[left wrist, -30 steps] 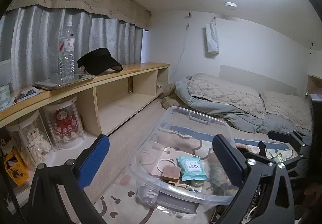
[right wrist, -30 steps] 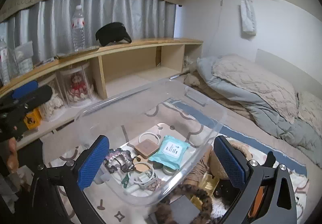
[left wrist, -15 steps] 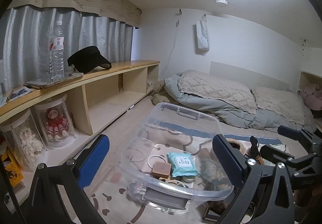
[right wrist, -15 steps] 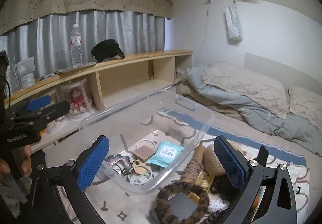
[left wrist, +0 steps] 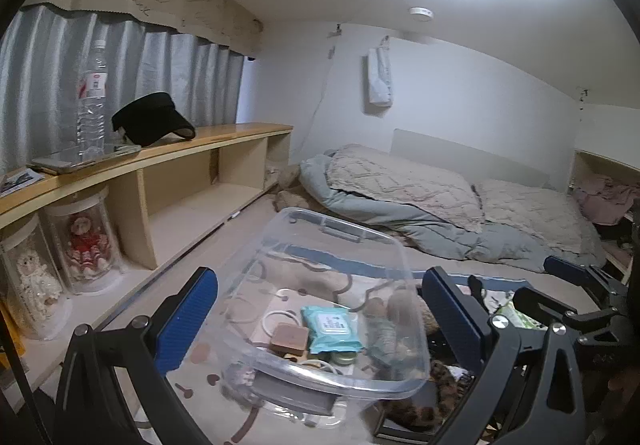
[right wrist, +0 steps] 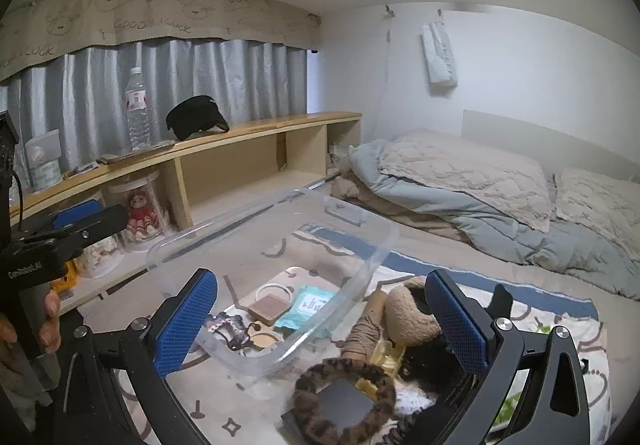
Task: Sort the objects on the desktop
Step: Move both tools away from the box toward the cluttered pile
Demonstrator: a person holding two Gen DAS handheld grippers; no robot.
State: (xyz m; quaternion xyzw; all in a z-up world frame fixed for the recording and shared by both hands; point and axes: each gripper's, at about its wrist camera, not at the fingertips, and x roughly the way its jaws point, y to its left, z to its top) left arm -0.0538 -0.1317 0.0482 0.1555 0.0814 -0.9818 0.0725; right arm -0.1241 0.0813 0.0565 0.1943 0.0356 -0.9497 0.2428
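Left gripper (left wrist: 320,319): jaws spread wide, nothing between them; held above the mat, looking down into the bin.
Right gripper (right wrist: 322,319): jaws spread wide, empty; hovers over the near right side of the bin.
Bin (right wrist: 372,241): clear plastic, open top, on the patterned mat (right wrist: 560,309); holds a wipes pack (right wrist: 306,305), a brown square case (right wrist: 269,305), a white ring and small bits.
Unsorted pile: just right of the bin, outside it; tan plush toy (right wrist: 408,319), leopard-print hair band (right wrist: 344,397) lying on a dark flat box (right wrist: 340,403).
Key relation: the pile lies below and between the right gripper's fingers, the bin to its left; the right gripper is the nearer one.
Judgement: next pick likely from the pile, then a short carry leftward over the rim.
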